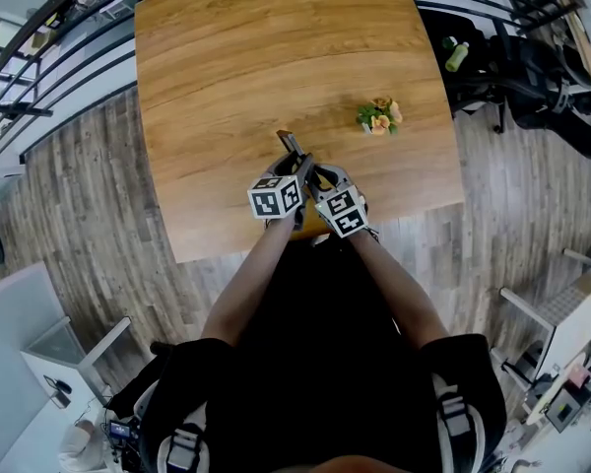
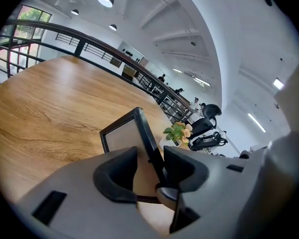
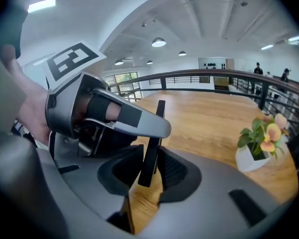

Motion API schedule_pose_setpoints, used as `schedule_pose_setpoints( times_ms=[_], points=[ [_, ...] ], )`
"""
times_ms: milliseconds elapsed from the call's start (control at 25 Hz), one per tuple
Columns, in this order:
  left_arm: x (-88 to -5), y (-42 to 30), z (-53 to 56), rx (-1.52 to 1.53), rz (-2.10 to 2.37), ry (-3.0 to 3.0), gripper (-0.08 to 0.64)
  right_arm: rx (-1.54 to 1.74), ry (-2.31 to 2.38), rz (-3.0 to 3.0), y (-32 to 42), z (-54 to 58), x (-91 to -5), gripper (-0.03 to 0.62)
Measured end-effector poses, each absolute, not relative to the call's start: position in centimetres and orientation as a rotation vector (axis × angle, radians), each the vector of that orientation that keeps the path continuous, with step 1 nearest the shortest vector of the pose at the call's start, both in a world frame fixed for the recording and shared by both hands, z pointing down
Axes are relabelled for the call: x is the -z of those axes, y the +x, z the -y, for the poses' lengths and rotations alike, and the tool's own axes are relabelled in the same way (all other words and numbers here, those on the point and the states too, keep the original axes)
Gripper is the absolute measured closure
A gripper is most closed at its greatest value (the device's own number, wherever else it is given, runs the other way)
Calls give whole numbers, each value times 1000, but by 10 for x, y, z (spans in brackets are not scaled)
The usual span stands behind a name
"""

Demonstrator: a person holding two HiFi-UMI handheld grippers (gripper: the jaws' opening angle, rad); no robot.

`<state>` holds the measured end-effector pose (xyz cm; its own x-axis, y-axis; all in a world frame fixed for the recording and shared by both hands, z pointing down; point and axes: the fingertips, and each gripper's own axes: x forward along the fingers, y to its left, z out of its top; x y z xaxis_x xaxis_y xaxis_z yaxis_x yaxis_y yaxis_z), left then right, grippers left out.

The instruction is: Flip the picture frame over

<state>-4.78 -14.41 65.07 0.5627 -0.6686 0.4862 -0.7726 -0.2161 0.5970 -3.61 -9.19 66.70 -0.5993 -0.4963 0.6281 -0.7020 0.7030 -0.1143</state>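
Observation:
The black picture frame [image 1: 289,144] stands on edge over the wooden table [image 1: 266,47], near the middle of its front edge. In the left gripper view the frame [image 2: 122,136] shows a grey face and reaches in between my left gripper's [image 2: 150,156] jaws, close to the right one, with a wide gap on the left. My left gripper [image 1: 297,166] is open. In the right gripper view the frame [image 3: 154,133] is edge-on and tilted. My right gripper [image 3: 150,154] is shut on its lower end. The right gripper [image 1: 321,177] sits just right of the left one.
A small potted plant [image 1: 379,116] with orange flowers stands on the table to the right of the frame and farther back, also seen as the plant [image 3: 261,133]. Black office chairs [image 1: 532,77] and a green bottle [image 1: 457,55] are off the table's right side. Railings run behind.

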Motion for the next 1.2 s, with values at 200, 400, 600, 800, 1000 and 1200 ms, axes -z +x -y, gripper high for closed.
schedule_pose_setpoints(
  times_ms=[200, 400, 600, 800, 1000, 1200],
  points=[
    [-650, -51, 144, -148, 1168, 1911, 385, -380, 887, 2321, -41, 88, -665, 487],
    [-649, -54, 140, -132, 1152, 1905, 414, -331, 867, 2316, -44, 83, -666, 469],
    [-646, -52, 138, -104, 1126, 1931, 451, -329, 821, 2342, -46, 79, -668, 448],
    [-640, -51, 135, -88, 1056, 1987, 480, -366, 767, 2403, -43, 72, -659, 469],
    [-634, -59, 136, -29, 1025, 1990, 480, -484, 757, 2456, -23, 69, -660, 475],
    [-623, -64, 132, -29, 1033, 2063, 480, -558, 696, 2493, -2, 77, -659, 485]
  ],
)
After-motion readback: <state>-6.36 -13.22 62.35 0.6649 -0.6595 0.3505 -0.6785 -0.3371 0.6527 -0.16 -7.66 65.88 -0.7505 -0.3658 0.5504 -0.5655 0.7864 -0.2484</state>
